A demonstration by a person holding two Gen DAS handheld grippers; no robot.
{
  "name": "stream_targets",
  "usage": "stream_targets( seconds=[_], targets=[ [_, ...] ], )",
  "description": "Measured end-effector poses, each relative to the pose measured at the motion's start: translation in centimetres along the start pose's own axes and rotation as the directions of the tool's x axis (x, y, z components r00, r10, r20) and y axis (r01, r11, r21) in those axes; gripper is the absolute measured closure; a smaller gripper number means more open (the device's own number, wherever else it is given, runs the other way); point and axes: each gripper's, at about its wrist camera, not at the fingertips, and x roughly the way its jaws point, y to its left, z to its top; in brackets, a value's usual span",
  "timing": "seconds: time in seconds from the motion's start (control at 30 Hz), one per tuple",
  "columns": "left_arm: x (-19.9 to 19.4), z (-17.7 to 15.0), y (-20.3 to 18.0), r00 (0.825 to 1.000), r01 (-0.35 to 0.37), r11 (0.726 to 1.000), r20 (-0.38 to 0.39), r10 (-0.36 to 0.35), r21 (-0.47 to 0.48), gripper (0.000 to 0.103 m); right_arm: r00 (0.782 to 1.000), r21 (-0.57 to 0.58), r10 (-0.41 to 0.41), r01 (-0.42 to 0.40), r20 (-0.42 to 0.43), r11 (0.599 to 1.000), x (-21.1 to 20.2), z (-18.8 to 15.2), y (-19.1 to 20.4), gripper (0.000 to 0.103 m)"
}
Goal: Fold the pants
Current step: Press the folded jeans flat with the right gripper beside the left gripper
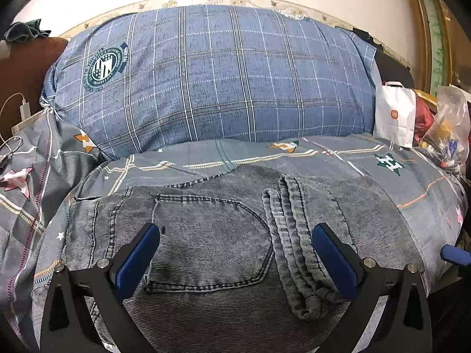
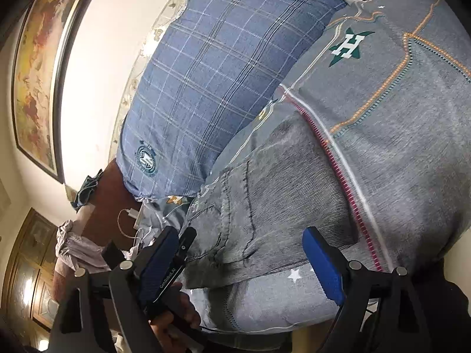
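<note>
The left gripper (image 1: 235, 253) is held with its blue fingers (image 1: 138, 259) spread wide, nothing between them, low over the folded grey jeans (image 1: 206, 235). A back pocket and the stacked leg hems are seen between the pads. The right gripper (image 2: 244, 261) is likewise spread apart, at the jeans' near edge; its left finger is partly covered by the other tool's handle. The jeans are laid on the grey patterned bedspread (image 2: 412, 117), in front of a blue plaid pillow (image 1: 206, 73). Bags (image 1: 396, 114) are crowded at the bed's right edge.
</note>
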Motion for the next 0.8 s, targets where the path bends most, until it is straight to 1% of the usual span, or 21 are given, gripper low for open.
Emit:
stream_targets(
  seconds=[0.1,0.17,0.27,0.37,0.43,0.5,0.53,0.57,0.63,0.73,0.8],
  targets=[
    [0.1,0.2,-0.3,1.0,0.002,1.0,-0.011,-0.002,0.013,0.0,1.0,0.0,-0.017,0.017,-0.016,1.0,0.3,0.2,-0.1,0.015],
    [-0.3,0.3,-0.1,1.0,0.004,1.0,0.001,-0.004,0.007,0.0,1.0,-0.001,-0.024,0.024,-0.019,1.0,0.3,0.1,-0.2,0.015],
    [-0.9,0.4,0.4,1.0,0.013,1.0,0.013,-0.013,-0.013,0.0,1.0,-0.002,-0.01,0.01,-0.006,1.0,0.0,0.0,-0.2,0.015],
    [-1.0,0.3,0.8,1.0,0.001,1.0,0.014,0.0,-0.017,0.0,1.0,0.016,0.016,-0.016,0.003,1.0,-0.3,0.2,-0.6,0.015],
    [-0.8,0.2,0.9,1.0,-0.009,1.0,0.009,0.009,-0.017,0.0,1.0,0.014,0.02,-0.02,0.001,1.0,-0.2,0.3,-0.7,0.015],
    [-0.5,0.1,0.7,1.0,-0.021,1.0,0.003,0.021,-0.002,0.0,1.0,0.022,-0.001,0.001,-0.004,1.0,-0.1,0.5,-0.7,0.015],
    [-0.4,0.1,0.6,1.0,-0.024,1.0,-0.002,0.024,0.007,0.0,1.0,0.029,-0.027,0.027,-0.011,0.999,0.1,0.7,-0.8,0.015],
    [-0.3,0.1,0.5,1.0,-0.029,0.999,-0.005,0.029,0.015,0.0,0.999,0.037,-0.044,0.044,-0.019,0.998,0.3,1.1,-0.7,0.015],
    [-0.1,0.3,0.4,0.999,-0.032,0.999,-0.018,0.032,0.007,0.0,0.998,0.032,-0.031,0.033,-0.056,0.999,1.3,2.3,-0.3,0.015],
    [0.4,1.1,-0.1,0.998,0.019,1.0,-0.064,-0.02,-0.02,0.0,0.996,-0.015,-0.027,0.025,-0.091,1.0,4.0,5.5,1.0,0.015],
    [0.4,1.4,-0.9,0.997,0.035,0.999,-0.072,-0.035,-0.009,0.0,0.992,-0.051,-0.028,0.022,-0.126,0.998,6.9,8.1,1.9,0.015]
  ],
)
